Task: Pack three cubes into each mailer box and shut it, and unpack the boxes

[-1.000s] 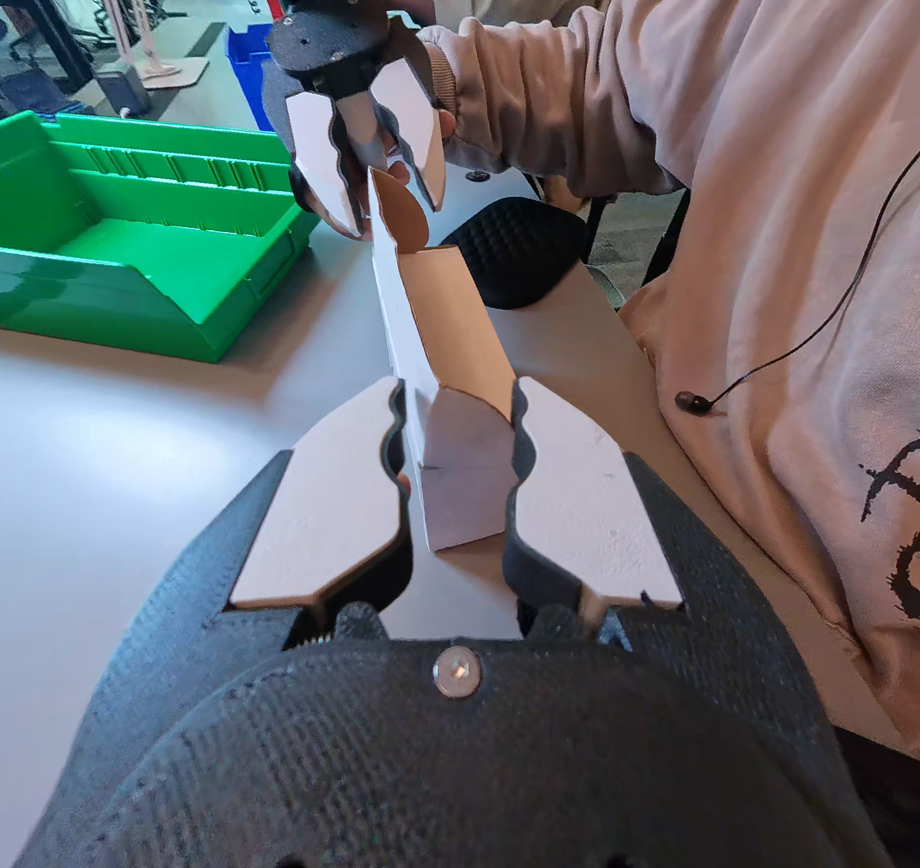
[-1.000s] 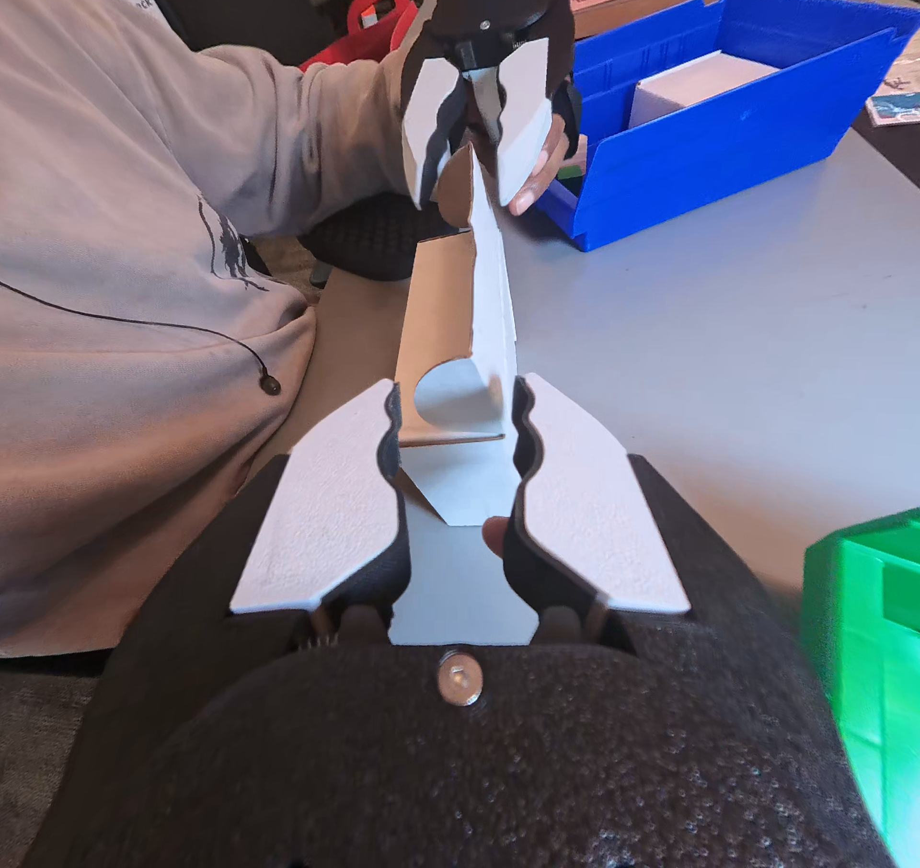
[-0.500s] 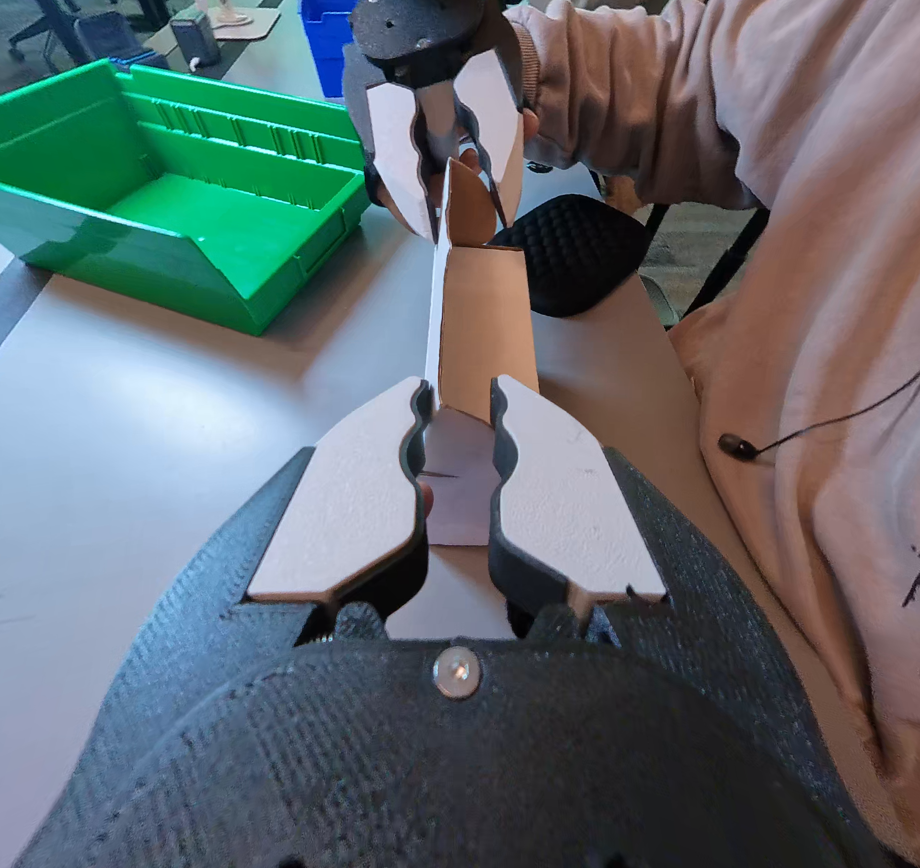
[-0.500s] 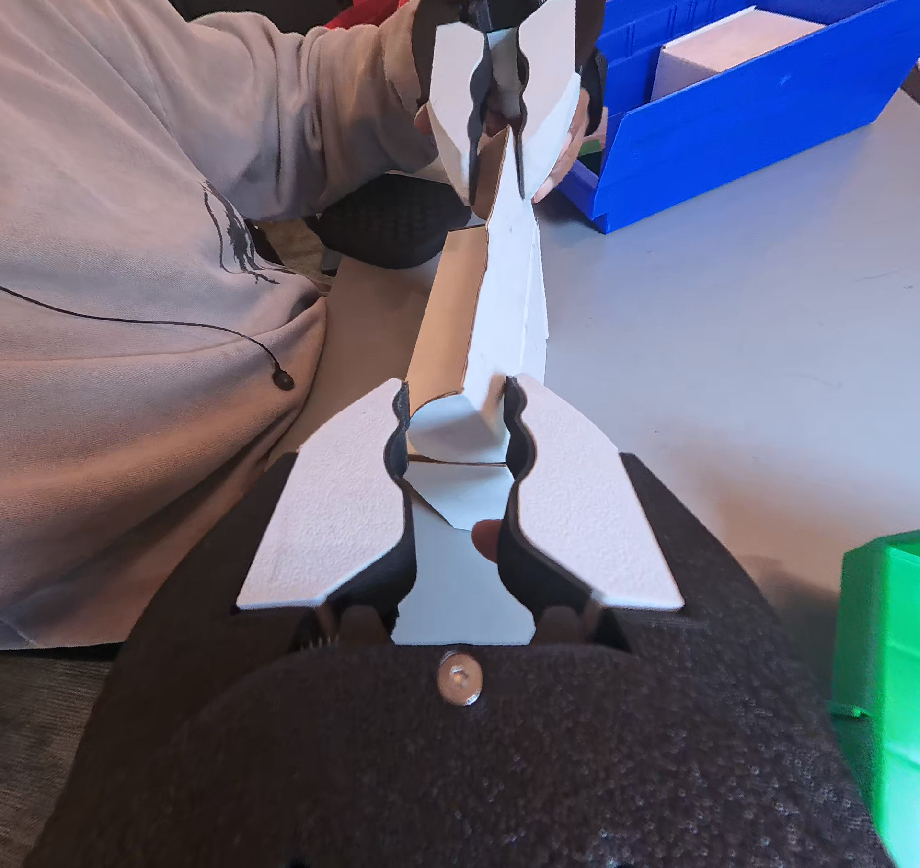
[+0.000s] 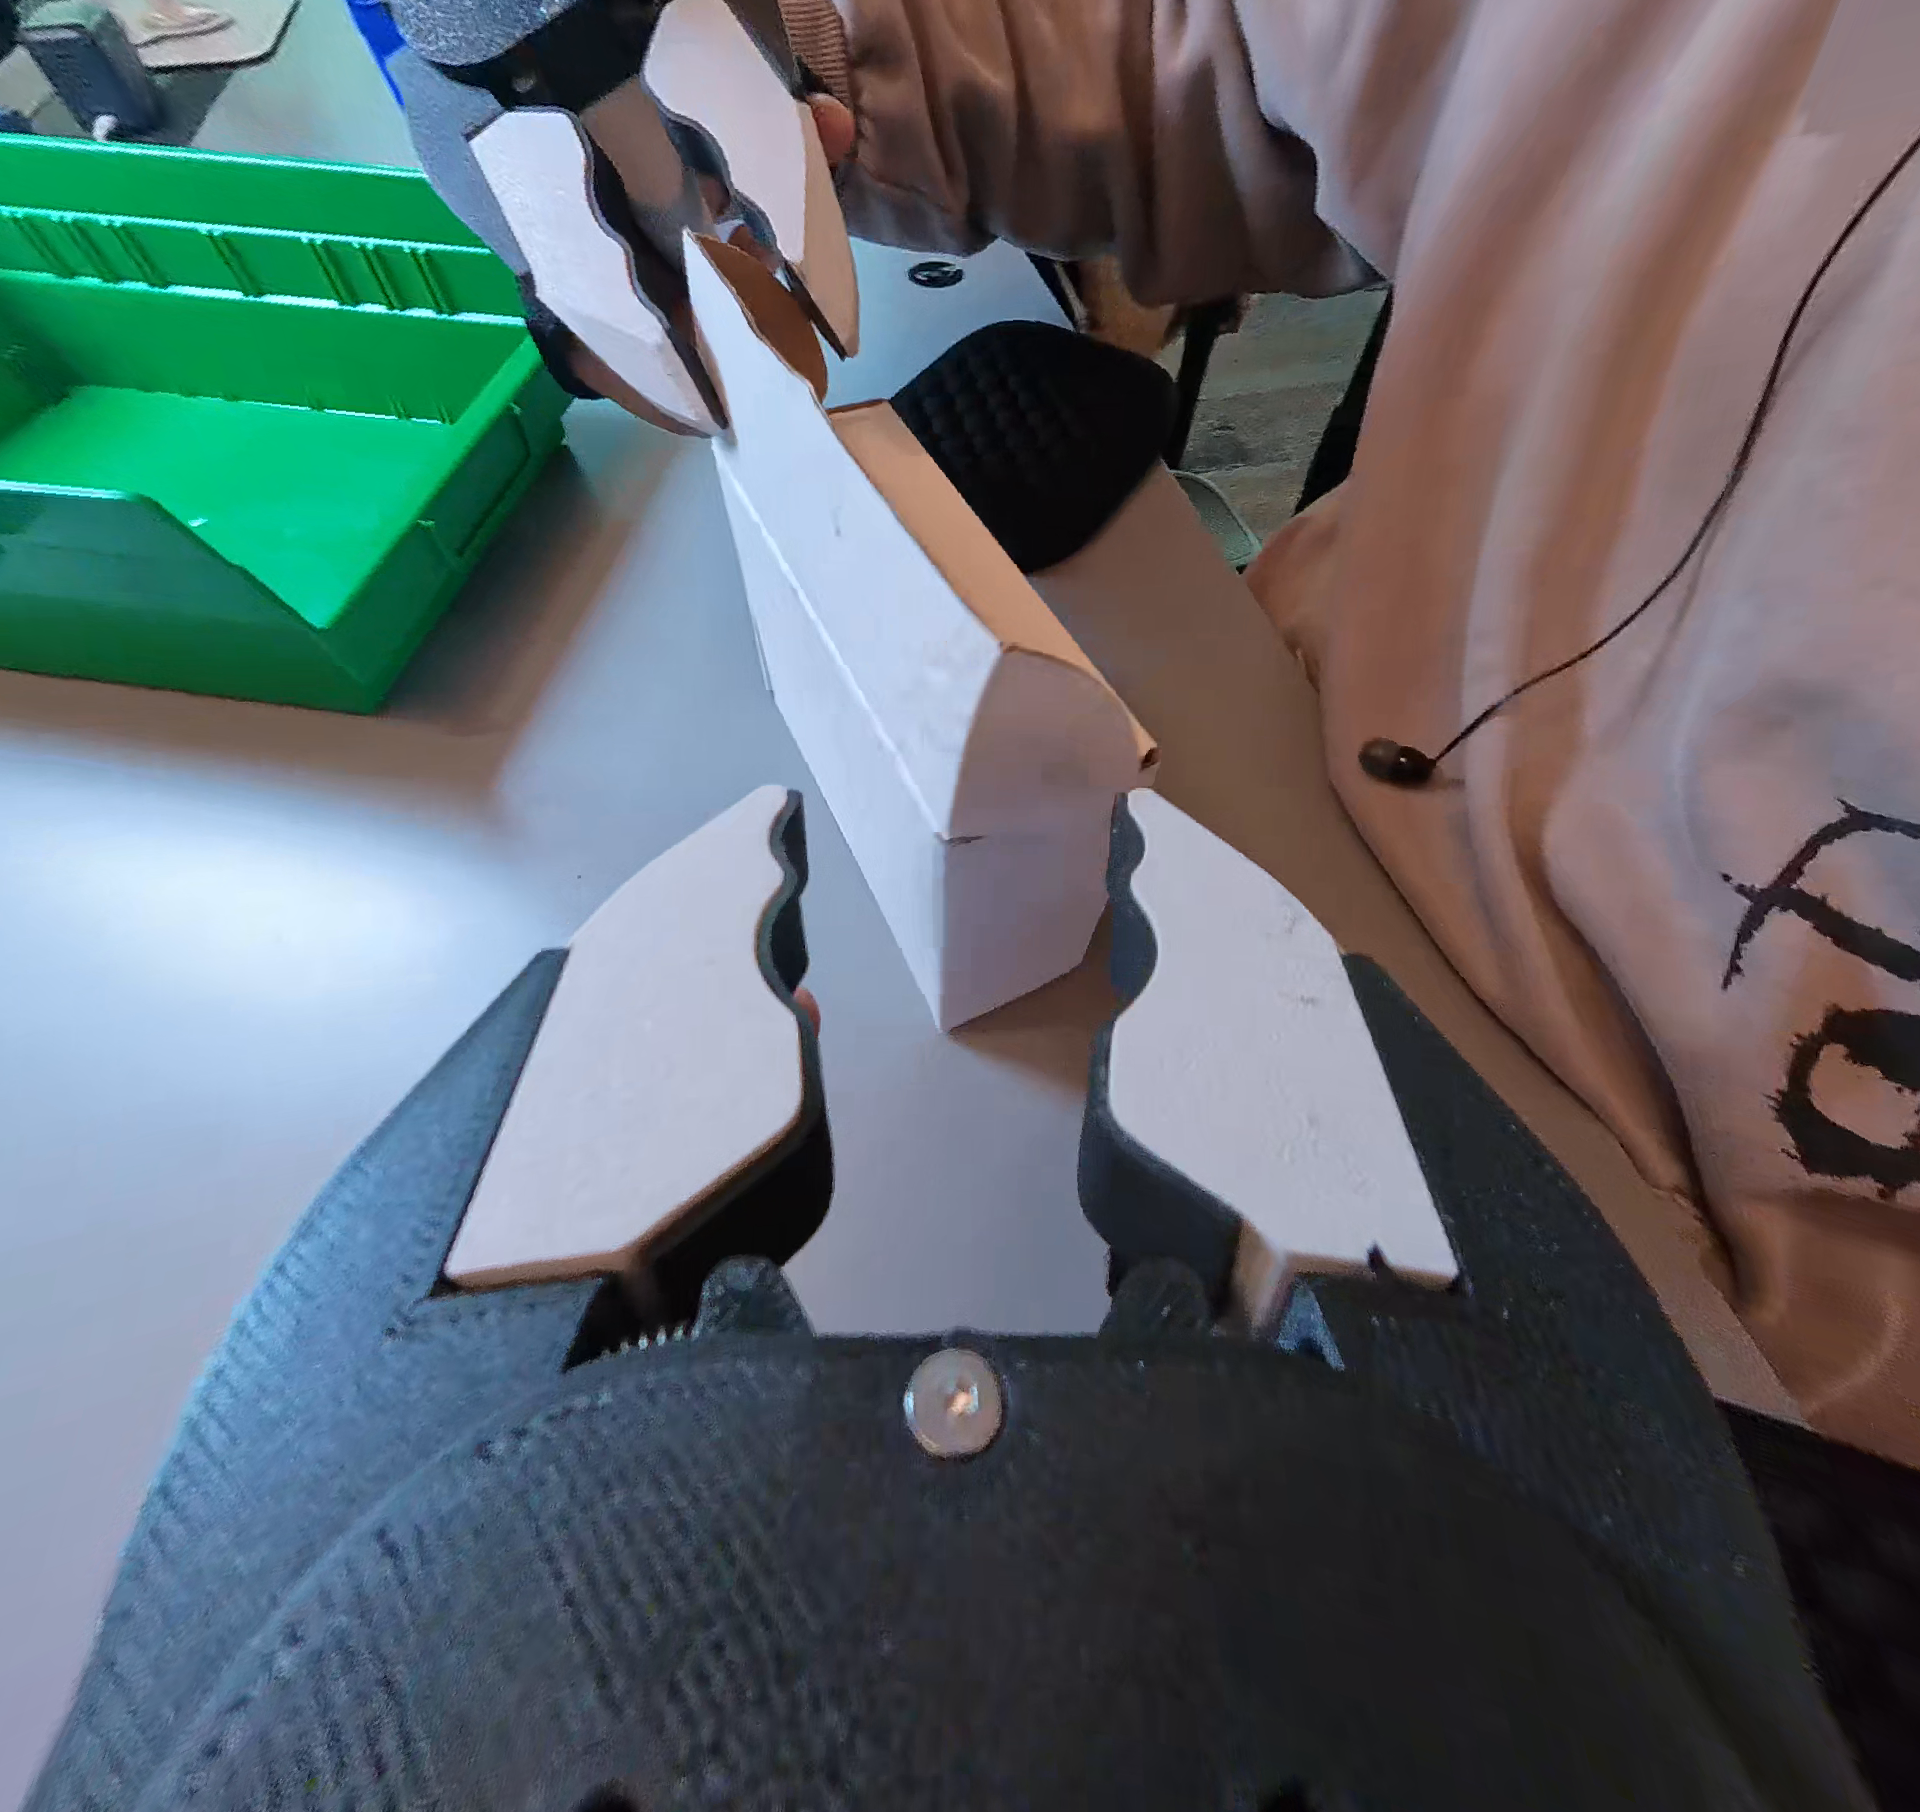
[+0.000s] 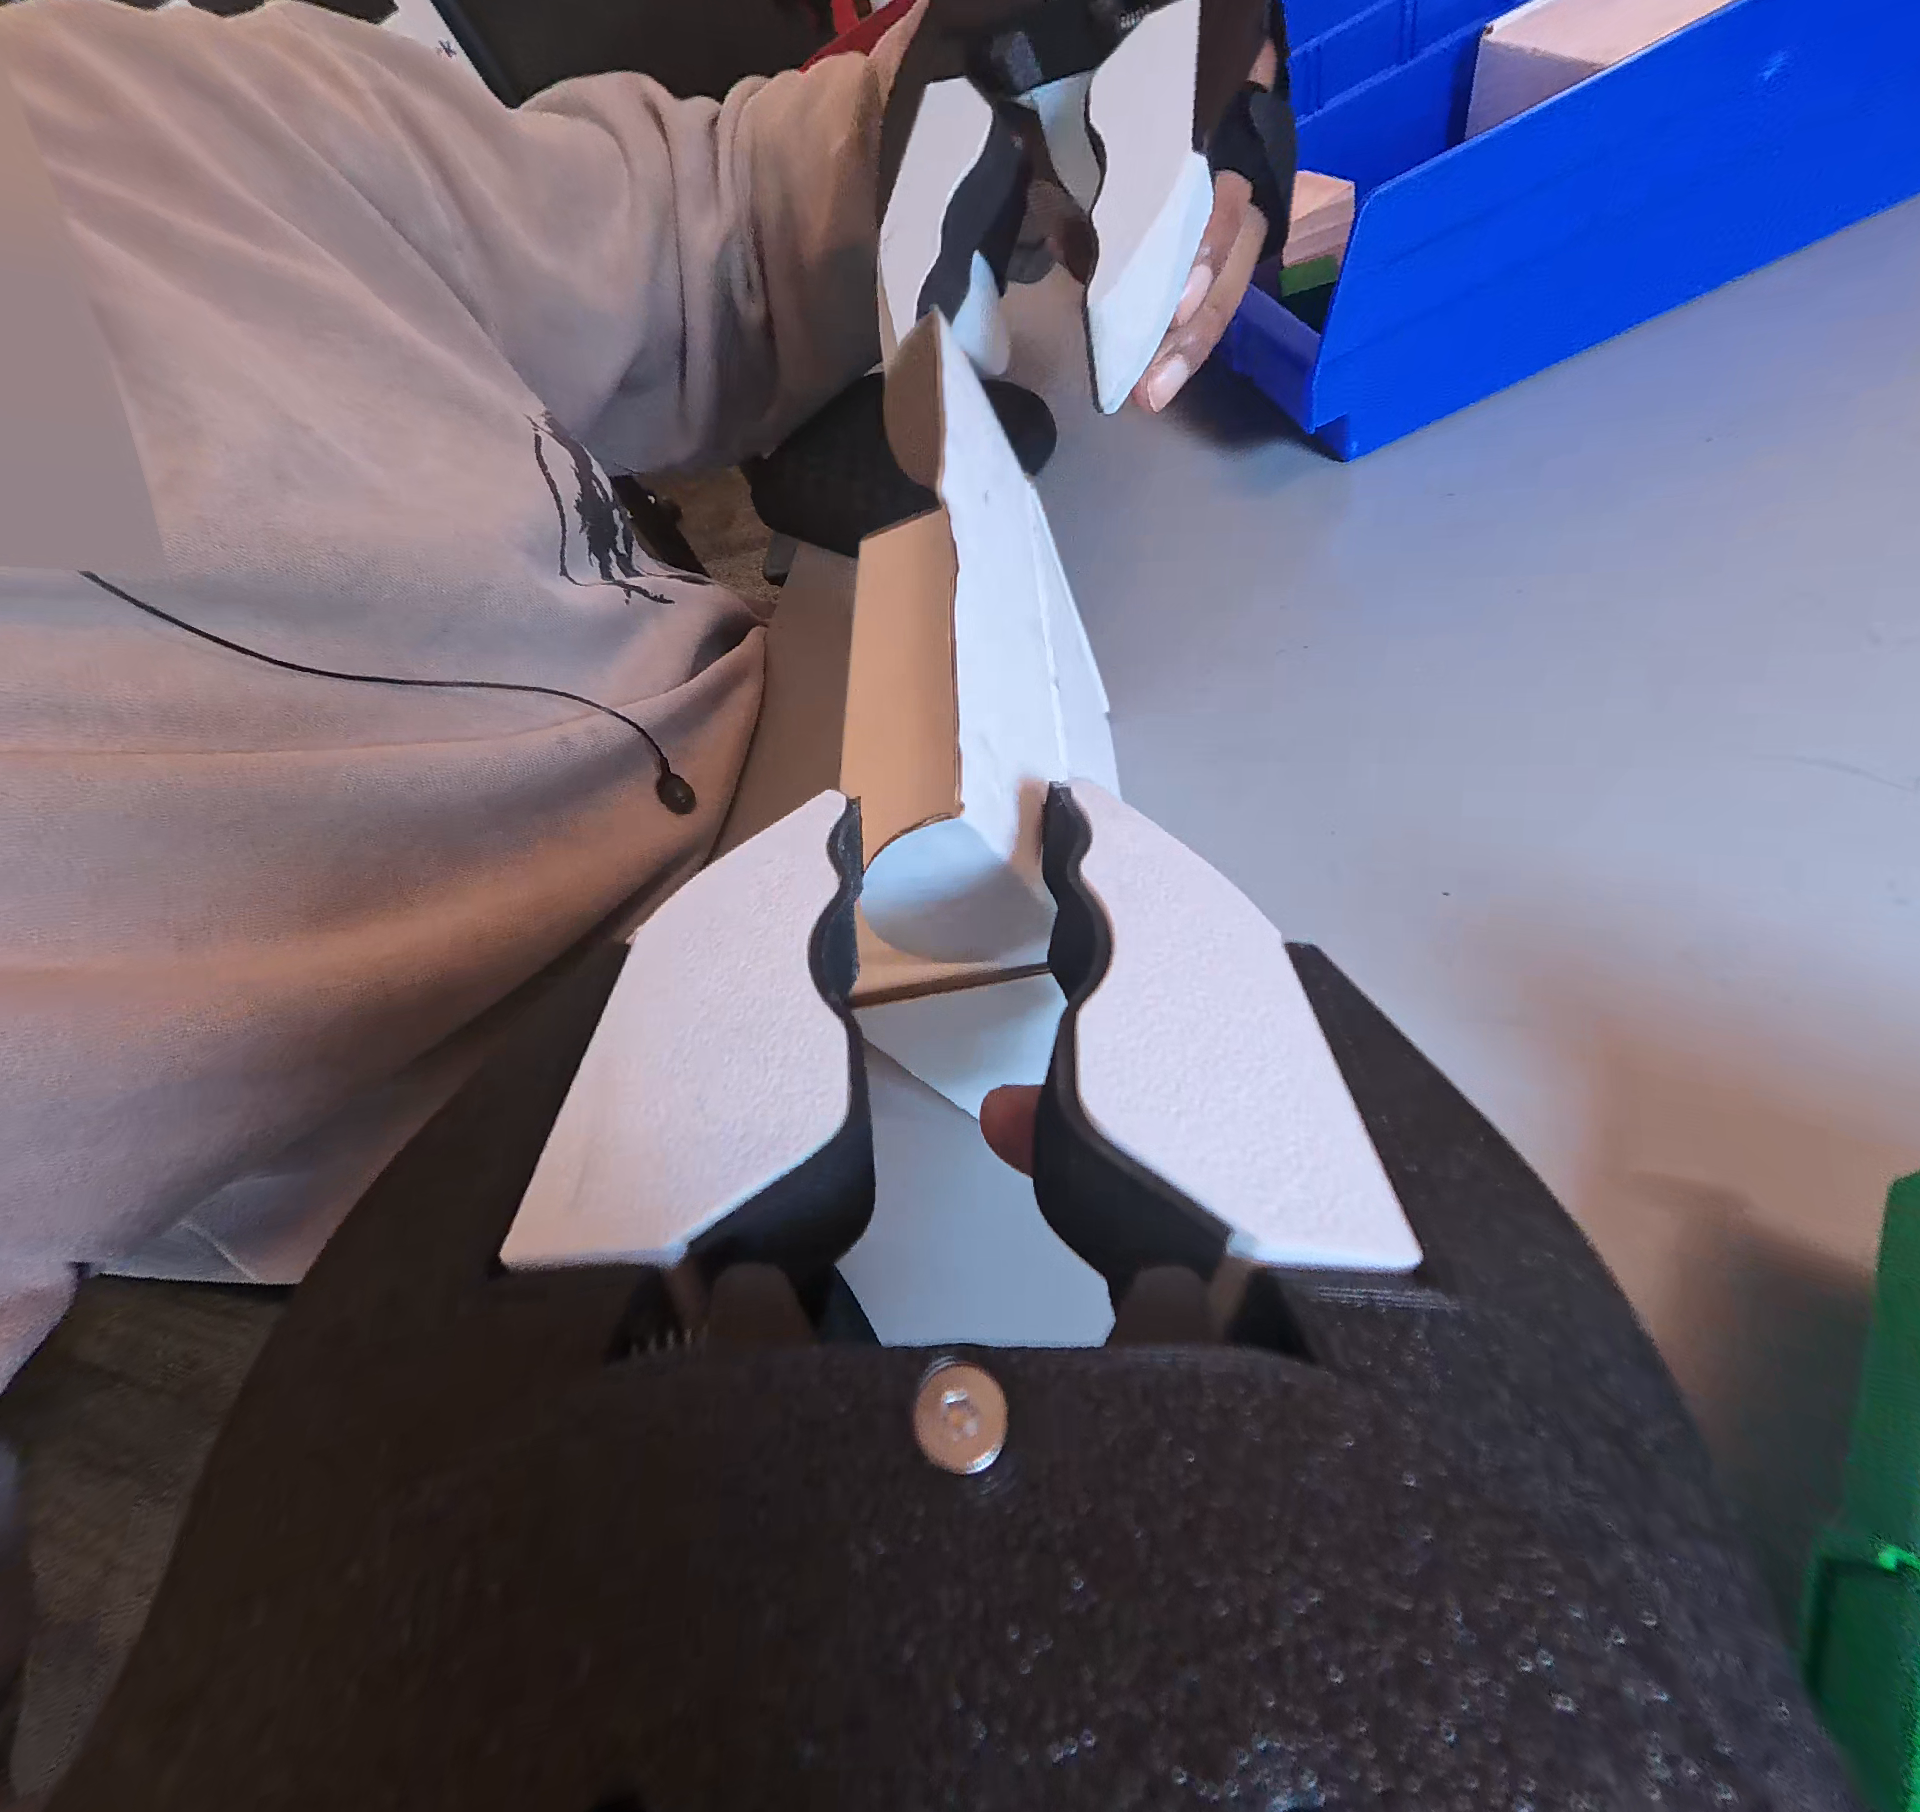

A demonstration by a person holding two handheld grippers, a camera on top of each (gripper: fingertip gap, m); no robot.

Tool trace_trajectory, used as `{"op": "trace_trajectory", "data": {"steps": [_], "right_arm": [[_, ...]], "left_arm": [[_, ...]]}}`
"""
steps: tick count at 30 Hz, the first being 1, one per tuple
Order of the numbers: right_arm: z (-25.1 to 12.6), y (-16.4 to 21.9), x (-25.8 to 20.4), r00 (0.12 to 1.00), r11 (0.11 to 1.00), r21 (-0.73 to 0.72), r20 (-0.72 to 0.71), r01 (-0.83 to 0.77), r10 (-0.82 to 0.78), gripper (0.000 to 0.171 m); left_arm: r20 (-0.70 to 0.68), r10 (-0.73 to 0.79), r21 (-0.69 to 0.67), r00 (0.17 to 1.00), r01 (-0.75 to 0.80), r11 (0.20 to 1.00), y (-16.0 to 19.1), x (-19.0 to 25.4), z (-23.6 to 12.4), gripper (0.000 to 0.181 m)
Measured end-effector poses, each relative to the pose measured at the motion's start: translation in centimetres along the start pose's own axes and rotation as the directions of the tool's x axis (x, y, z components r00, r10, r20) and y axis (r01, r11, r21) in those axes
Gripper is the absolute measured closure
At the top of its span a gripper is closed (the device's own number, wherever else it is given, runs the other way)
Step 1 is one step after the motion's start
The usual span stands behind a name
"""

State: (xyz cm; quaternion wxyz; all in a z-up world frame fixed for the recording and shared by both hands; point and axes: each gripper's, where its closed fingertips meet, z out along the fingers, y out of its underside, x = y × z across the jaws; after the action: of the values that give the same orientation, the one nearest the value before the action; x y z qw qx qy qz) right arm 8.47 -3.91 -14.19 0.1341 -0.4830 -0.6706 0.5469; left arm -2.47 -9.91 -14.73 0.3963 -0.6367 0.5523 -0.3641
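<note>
A long white mailer box point(image 5: 883, 619) with a brown inside lies tilted near the table's near edge, its lid folded almost shut. My left gripper point(image 5: 956, 801) is open, its fingers wide on either side of the box's near end without gripping it. My right gripper point(image 6: 951, 806) is shut on the rounded end flap point(image 6: 956, 889) at the box's other end. In the left wrist view the right gripper point(image 5: 779, 380) pinches the far brown flap. In the right wrist view the left gripper point(image 6: 1003, 360) hangs open just above the far end of the box point(image 6: 997, 619). I see no cubes near the box.
A green bin point(image 5: 260, 432) stands on the grey table point(image 5: 260, 931) beyond the box. A blue bin point(image 6: 1610, 204) holds a white box point(image 6: 1621, 17). The person's sweatshirt point(image 5: 1558, 412) and a black chair armrest point(image 5: 1029, 432) border the table edge. The gap from one gripper's tips to the other's is roughly 15 centimetres.
My left gripper closed in on the box's end, then opened wide and let go. The lid has folded down over the box. The right gripper has tightened on its flap.
</note>
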Motion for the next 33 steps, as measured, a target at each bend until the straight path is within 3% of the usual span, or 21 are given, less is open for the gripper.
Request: {"op": "trace_trajectory", "data": {"steps": [6,9,14,19,33], "right_arm": [[0.2,-0.1,0.3,1.000,1.000,0.004,-0.027,0.001,-0.001,0.139],[0.2,-0.1,0.3,0.998,1.000,0.014,-0.062,-0.003,0.004,0.139],[0.3,0.0,-0.2,0.994,1.000,0.012,-0.106,0.010,-0.009,0.139],[0.4,0.1,-0.6,0.991,0.999,0.032,-0.134,0.001,0.004,0.138],[0.6,0.7,-1.5,0.994,0.998,-0.037,-0.092,0.059,-0.062,0.136]], "left_arm": [[-0.074,0.043,-0.028,0.996,-0.045,0.999,-0.7,1.7,1.6,0.124],[-0.017,0.042,0.014,0.999,-0.042,0.999,-1.5,1.5,1.8,0.138],[0.070,0.003,0.014,0.998,-0.004,1.000,-1.5,0.1,1.6,0.145],[0.073,-0.075,0.057,0.994,0.071,0.996,-1.7,-0.2,1.6,0.147],[0.072,0.001,0.023,0.997,-0.003,1.000,-1.5,0.4,1.5,0.147]]}}
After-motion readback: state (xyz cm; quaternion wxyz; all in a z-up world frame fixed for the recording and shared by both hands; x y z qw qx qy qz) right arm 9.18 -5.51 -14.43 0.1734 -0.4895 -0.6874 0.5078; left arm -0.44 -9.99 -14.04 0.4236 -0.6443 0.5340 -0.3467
